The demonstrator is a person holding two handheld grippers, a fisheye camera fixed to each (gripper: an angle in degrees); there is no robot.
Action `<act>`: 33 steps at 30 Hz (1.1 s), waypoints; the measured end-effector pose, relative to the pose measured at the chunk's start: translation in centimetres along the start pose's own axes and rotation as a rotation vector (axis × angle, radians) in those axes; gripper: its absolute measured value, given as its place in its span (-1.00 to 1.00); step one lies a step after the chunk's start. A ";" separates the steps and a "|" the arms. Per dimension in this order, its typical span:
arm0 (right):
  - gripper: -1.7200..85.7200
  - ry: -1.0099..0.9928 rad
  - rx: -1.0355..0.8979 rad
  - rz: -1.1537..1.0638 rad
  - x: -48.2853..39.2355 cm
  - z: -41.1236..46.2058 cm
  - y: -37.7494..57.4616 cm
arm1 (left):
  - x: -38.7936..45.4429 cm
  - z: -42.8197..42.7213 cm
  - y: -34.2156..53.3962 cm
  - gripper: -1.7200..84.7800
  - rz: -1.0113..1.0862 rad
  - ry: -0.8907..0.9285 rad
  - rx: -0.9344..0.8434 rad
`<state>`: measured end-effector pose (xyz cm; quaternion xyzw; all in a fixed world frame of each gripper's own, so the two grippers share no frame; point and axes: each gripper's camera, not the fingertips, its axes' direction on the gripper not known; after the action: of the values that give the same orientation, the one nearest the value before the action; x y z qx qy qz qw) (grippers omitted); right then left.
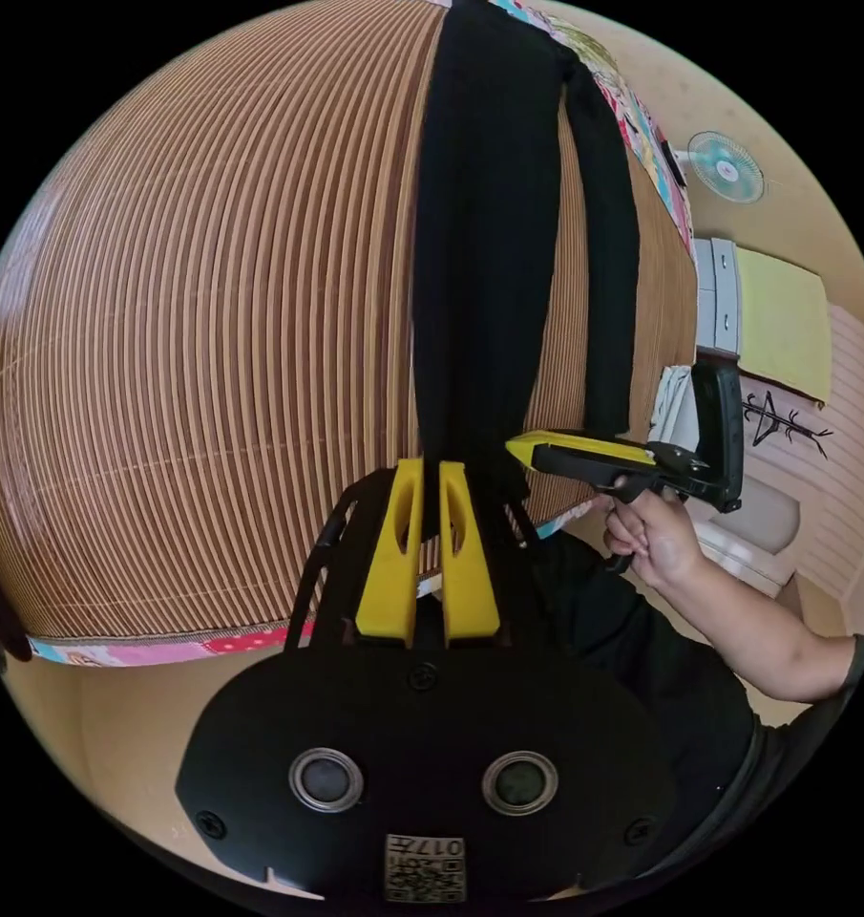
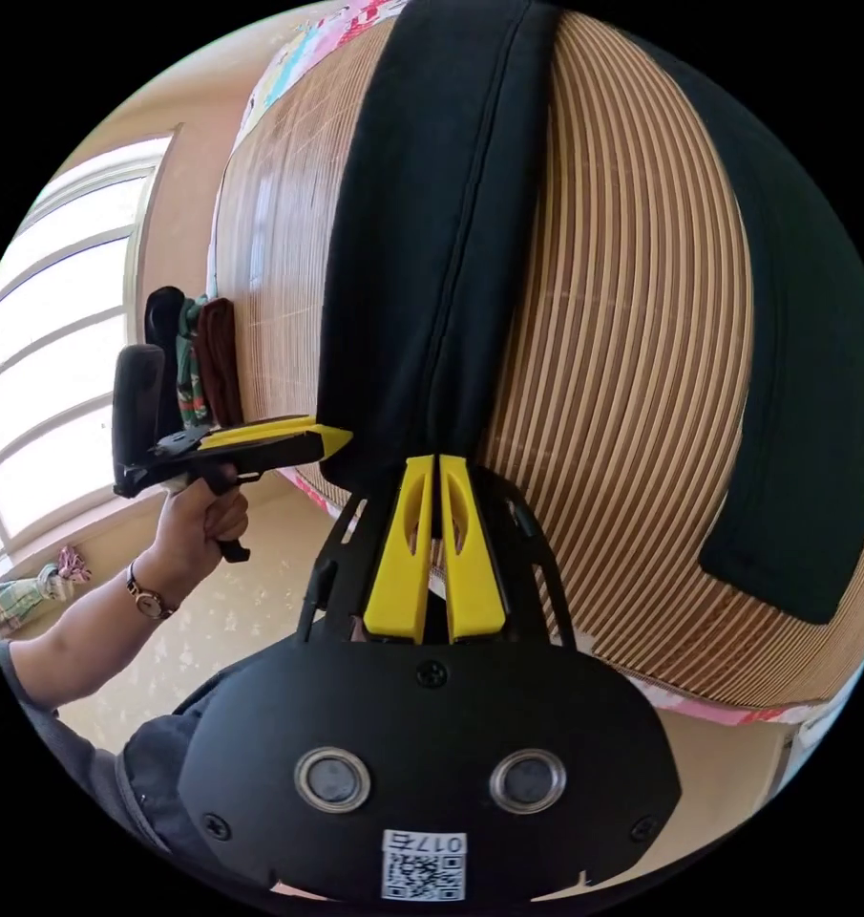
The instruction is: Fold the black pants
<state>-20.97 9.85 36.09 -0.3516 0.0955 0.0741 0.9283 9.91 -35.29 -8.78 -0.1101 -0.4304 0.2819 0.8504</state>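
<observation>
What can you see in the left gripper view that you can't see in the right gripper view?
The left gripper view has a fan on the wall and a yellow board. The right gripper view has a big window and clothes hanging beside it. Both have the black pants on the striped mat, with the left gripper and right gripper each pinching one leg end.

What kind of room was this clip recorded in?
Probably a bedroom in a home: the black pants lie on a bamboo mat over a bed with patterned bedding; a wall fan and large window are nearby.
</observation>
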 end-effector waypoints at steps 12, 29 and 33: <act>-0.74 0.198 0.312 0.357 12.5 -11.8 7.7 | -5.6 0.0 9.9 -0.74 -0.122 0.032 -0.039; -0.89 -0.138 0.183 0.208 18.4 -7.8 16.0 | -0.3 5.4 8.5 -0.91 0.124 0.241 -0.205; -0.90 -0.100 0.080 0.361 20.1 -4.8 20.9 | -2.8 7.5 15.3 -0.89 -0.077 0.158 -0.267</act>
<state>-6.37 23.56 14.62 -0.2874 0.1135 0.2530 0.9168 -3.27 -24.82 -12.71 -0.2274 -0.3994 0.1799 0.8697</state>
